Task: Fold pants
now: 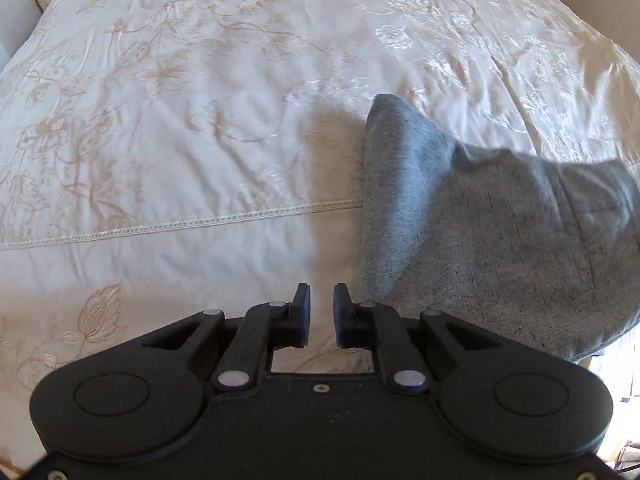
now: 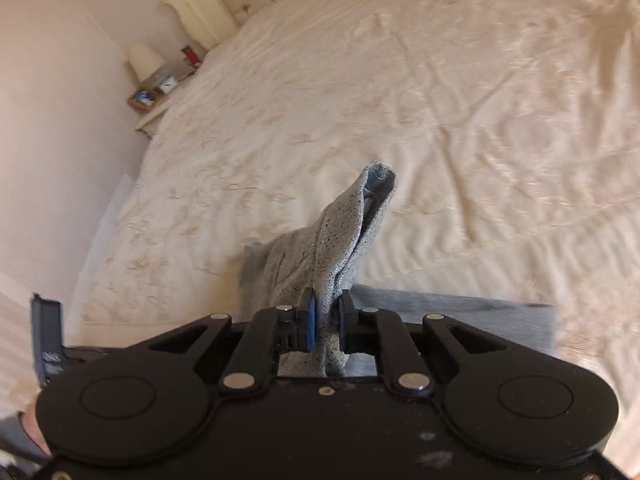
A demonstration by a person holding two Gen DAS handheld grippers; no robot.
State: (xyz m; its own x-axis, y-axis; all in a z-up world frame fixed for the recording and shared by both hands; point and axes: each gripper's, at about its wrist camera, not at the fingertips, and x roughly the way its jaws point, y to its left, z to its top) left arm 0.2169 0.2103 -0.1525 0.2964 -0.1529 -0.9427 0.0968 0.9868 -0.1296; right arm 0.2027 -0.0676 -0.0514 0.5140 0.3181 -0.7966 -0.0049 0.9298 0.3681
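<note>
Two grippers work over the bed [image 1: 180, 120]: right gripper [image 2: 327, 322] pinches the grey pants [image 2: 320, 252], lifting an edge; left gripper [image 1: 322, 316] hangs parted, empty, beside them, bare quilt leftward.

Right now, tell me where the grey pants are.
The grey pants are pinched in the right hand-held gripper, bunched above the embroidered bedspread. In the left wrist view they hang right of the empty left hand-held gripper.

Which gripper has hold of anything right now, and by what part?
The right gripper pinches a bunched fold of the grey knit pants; which part cannot be told. The left gripper holds nothing, fingers apart.
</note>
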